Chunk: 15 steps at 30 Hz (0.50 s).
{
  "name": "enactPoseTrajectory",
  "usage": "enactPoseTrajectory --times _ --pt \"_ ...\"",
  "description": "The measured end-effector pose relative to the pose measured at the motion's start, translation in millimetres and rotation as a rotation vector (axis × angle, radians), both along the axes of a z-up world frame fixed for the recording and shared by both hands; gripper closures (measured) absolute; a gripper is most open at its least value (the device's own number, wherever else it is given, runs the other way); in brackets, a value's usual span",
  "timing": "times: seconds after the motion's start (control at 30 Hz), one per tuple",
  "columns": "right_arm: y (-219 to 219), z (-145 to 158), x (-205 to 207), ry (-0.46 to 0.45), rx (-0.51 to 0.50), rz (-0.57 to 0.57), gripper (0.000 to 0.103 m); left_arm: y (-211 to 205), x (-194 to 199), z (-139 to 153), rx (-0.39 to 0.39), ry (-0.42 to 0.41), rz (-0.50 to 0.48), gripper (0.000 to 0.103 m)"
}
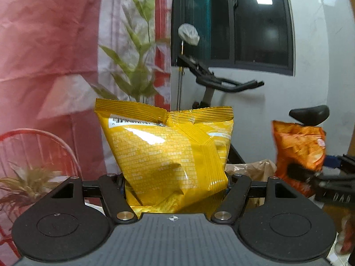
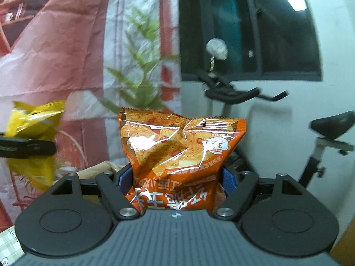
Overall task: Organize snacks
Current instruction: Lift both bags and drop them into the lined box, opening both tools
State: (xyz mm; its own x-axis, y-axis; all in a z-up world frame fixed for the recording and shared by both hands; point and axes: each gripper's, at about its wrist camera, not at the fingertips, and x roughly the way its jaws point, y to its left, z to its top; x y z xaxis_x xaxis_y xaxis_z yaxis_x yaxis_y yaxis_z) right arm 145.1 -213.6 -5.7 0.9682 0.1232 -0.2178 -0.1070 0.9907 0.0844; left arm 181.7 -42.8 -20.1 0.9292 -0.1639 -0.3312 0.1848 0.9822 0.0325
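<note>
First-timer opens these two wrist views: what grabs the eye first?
The glossy yellow snack bag, clamped upright in the left hand-held gripper, fills the centre of the left wrist view. The crinkled orange chip bag sits likewise in the right hand-held gripper. Behind both, a black exercise bike stands under a dark window.

Yellow snack bag (image 1: 164, 153): glossy, crinkled plastic film. Orange snack bag (image 2: 182, 146): same glossy film, creased. Left gripper (image 1: 175, 184) body: matt black plastic, metal pins.
</note>
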Motion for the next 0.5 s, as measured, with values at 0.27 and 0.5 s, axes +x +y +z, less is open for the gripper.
enactPoseTrajectory --times 0.27,0.5 --pt "6.3 -21.9 37.6 0.074 0.033 0.039 0.009 0.9 43.5 -21.2 -0.047 0.114 -0.013 0.012" --pt "-1.9 -20.2 20.3 0.064 0.051 0.040 0.005 19.1 42.1 -22.4 -0.052 0.148 0.019 0.009"
